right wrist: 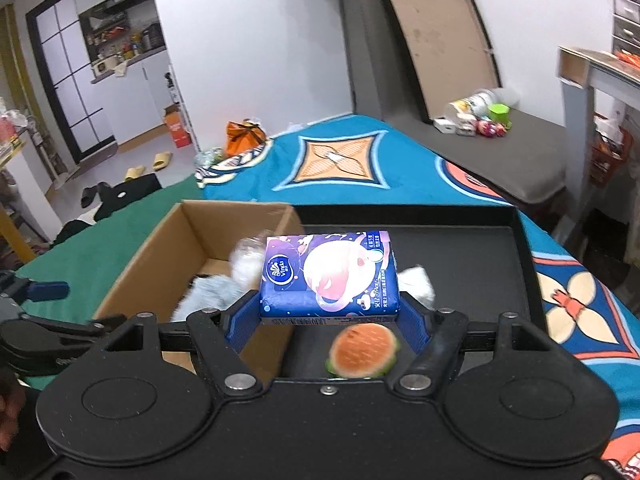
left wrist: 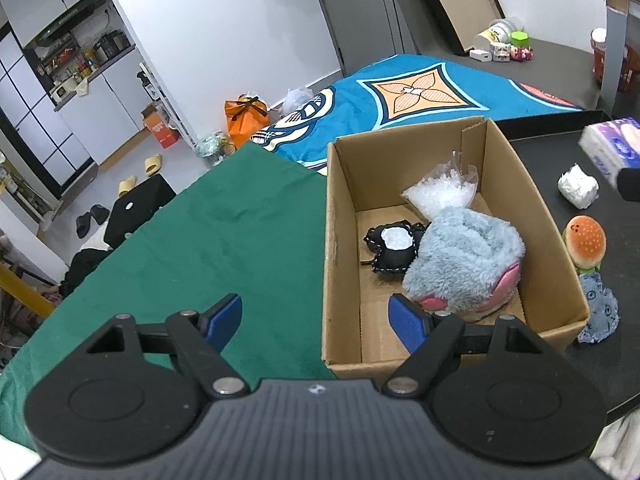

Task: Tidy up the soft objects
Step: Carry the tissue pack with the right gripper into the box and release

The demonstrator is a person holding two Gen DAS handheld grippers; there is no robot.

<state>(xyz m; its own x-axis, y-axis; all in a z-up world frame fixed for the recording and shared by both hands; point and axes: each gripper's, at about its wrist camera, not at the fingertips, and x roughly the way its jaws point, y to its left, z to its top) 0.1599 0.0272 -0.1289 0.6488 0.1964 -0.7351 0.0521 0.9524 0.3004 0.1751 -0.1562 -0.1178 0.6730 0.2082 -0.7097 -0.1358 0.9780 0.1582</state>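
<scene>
Tissue pack (right wrist: 330, 276) clamped between right gripper (right wrist: 329, 320) fingers, held in air above black tray (right wrist: 480, 264), beside cardboard box (right wrist: 160, 264). Burger plush (right wrist: 363, 351) on tray below. Box holds grey plush (left wrist: 464, 256), bead bag (left wrist: 440, 190). Left gripper (left wrist: 316, 320) fingers apart, empty, straddling box wall.

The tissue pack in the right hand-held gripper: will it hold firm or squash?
The tissue pack probably squashes slightly; it's soft-wrapped. The right hand-held gripper holds it level, suggesting lightness. Its glossy film might slip.
</scene>
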